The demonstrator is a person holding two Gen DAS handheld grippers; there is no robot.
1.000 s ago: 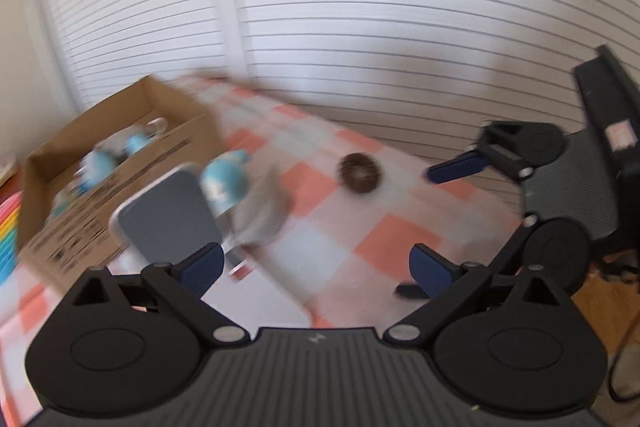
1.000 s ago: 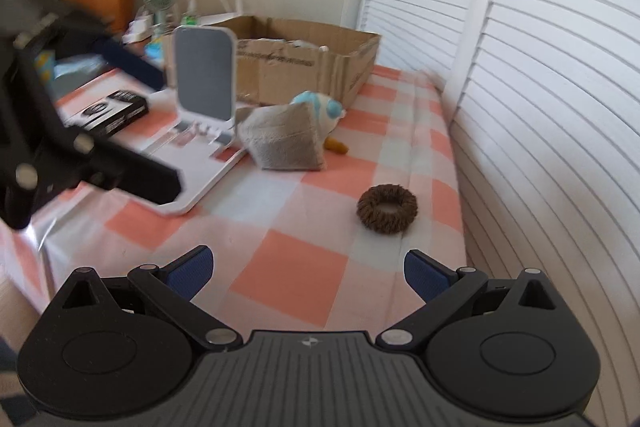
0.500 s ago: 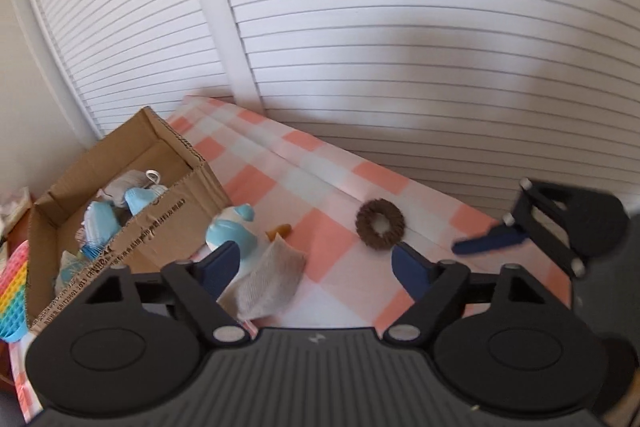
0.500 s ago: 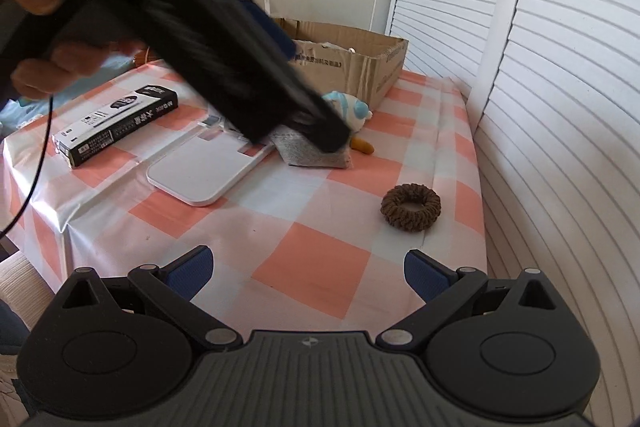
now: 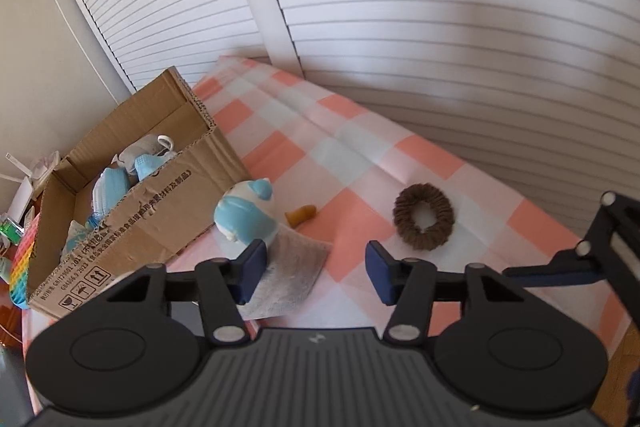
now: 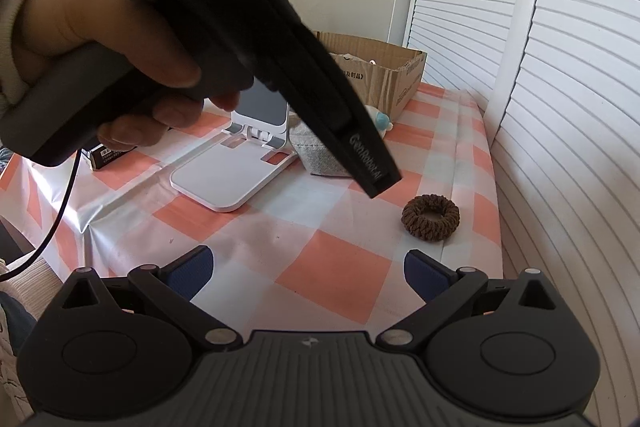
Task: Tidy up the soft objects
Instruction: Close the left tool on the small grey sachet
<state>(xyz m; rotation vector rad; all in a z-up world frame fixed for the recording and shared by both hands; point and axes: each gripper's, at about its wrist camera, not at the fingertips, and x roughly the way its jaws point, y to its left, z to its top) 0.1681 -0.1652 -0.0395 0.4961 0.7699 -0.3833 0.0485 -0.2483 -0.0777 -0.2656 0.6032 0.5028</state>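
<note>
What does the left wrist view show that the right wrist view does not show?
Only the left wrist view shows the inside of the box, with blue masks in it, a small orange piece on the cloth, and the left gripper with its jaws apart and nothing between them; they have just been closing.

Only the right wrist view shows the hand holding that gripper, the white stand and the open right gripper.

Both show the brown ring, the blue toy, the grey pouch and the checked cloth.
</note>
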